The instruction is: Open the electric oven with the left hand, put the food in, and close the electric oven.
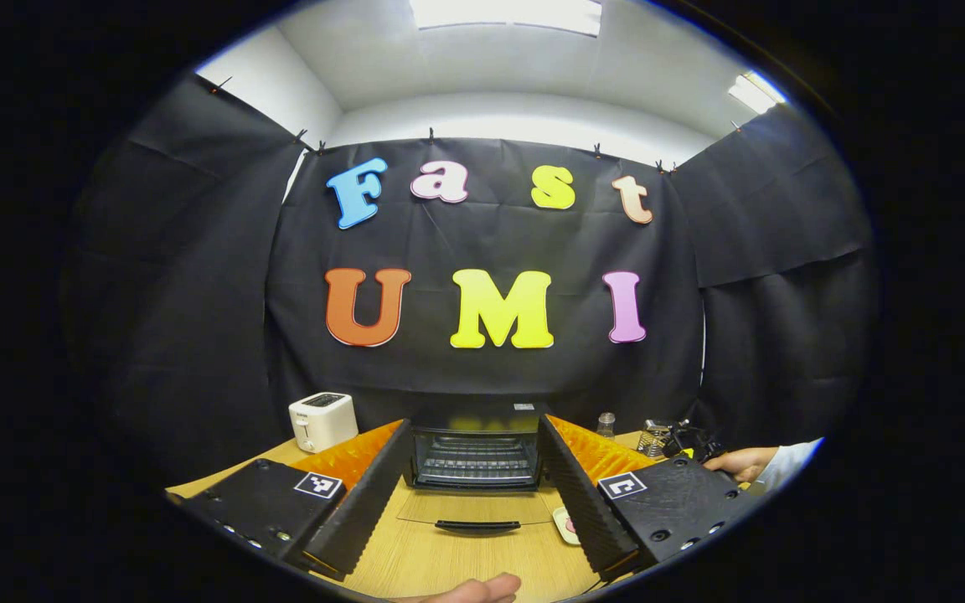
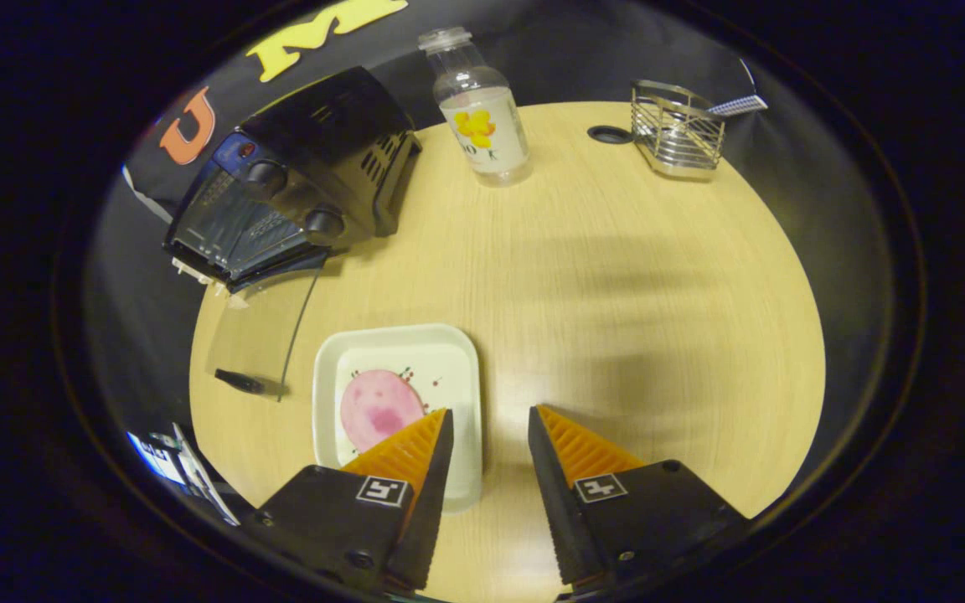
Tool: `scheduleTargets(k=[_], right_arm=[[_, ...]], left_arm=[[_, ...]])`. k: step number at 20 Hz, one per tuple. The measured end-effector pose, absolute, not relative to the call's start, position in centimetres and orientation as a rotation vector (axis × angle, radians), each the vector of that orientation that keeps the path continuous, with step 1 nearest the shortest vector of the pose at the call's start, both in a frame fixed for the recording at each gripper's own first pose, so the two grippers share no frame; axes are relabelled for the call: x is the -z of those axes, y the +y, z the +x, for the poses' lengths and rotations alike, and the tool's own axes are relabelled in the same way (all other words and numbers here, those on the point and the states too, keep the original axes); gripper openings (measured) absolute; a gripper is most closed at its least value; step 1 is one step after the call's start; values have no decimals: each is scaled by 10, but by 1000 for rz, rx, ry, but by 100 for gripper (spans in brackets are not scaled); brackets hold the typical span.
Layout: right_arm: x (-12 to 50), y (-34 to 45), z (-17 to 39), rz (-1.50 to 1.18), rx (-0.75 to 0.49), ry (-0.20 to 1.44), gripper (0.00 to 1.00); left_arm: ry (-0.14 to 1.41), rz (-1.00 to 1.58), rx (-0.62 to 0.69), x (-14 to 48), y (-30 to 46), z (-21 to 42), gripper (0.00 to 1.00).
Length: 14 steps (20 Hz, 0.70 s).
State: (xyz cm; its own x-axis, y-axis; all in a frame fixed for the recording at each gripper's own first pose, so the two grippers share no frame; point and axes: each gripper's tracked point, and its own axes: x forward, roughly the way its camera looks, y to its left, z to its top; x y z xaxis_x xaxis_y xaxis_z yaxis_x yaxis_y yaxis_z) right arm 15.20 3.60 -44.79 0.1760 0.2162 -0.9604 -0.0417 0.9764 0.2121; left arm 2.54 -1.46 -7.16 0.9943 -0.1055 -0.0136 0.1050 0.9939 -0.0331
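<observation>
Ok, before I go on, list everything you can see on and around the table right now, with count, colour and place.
electric oven: one, black, back of the table, its glass door folded down flat in front of it
toaster: one, white, left of the oven
plate: one, white, square, beside the open door
food: one pink round slice, on the plate
bottle: one, clear with a yellow-flower label, right of the oven
wire basket: one, metal, far table edge
table: one, light wood
left gripper: open, facing the oven
right gripper: open, above the plate's edge
hand: one, with a white sleeve, at the right of the left gripper view
</observation>
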Motion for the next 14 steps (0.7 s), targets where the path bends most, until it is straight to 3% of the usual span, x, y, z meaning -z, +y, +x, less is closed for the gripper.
scheduleTargets(k=[1, 2, 3, 14], right_arm=[[453, 44, 148, 172, -224, 1410, 47], [451, 45, 147, 183, -242, 1420, 23], [456, 44, 148, 173, -249, 1446, 3], [452, 41, 125, 566, -349, 1467, 4]], left_arm=[[18, -33, 102, 73, -13, 24, 84], [14, -34, 99, 72, -12, 23, 95], [13, -34, 93, 71, -10, 24, 95], [13, -46, 88, 64, 0, 3, 95]])
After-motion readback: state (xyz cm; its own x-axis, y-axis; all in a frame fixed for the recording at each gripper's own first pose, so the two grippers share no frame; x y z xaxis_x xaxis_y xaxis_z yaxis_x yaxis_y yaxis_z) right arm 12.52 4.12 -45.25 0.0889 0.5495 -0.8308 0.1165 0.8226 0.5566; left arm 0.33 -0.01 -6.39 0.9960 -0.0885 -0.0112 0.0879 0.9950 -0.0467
